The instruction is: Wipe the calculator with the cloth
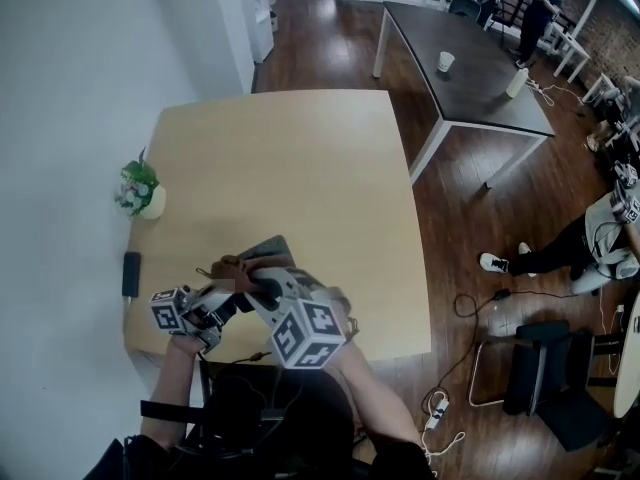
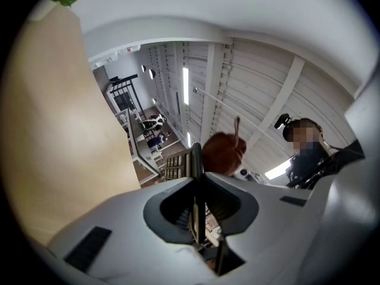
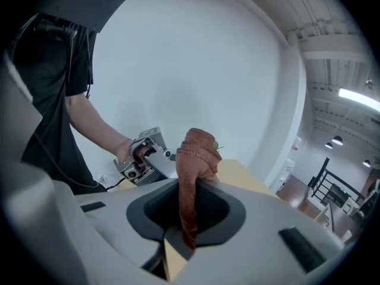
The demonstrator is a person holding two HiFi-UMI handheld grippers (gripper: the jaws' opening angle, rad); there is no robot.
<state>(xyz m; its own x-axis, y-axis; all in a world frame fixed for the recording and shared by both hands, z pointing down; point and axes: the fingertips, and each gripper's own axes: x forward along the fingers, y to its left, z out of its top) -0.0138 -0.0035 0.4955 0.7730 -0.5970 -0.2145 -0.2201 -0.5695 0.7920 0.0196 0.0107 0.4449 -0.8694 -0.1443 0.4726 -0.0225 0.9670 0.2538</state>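
Observation:
In the head view both grippers meet over the front left of the wooden table (image 1: pixel 300 168). The left gripper (image 2: pixel 198 183) is shut on the dark calculator (image 2: pixel 195 158), which shows edge-on between its jaws and is held up off the table. In the head view the calculator (image 1: pixel 268 251) is a grey slab above the hands. My right gripper (image 3: pixel 189 186) is shut on a brown cloth (image 3: pixel 199 150), bunched above its jaws. The cloth (image 1: pixel 228 266) sits against the calculator's left end; in the left gripper view the cloth (image 2: pixel 224 152) hangs just beyond the calculator.
A small potted plant (image 1: pixel 140 190) and a dark flat device (image 1: pixel 131 273) lie by the table's left edge, beside the white wall. A dark table (image 1: pixel 470 68) with a cup stands further back. A person (image 1: pixel 590 243) sits at the right, near cables and a chair (image 1: pixel 550 368).

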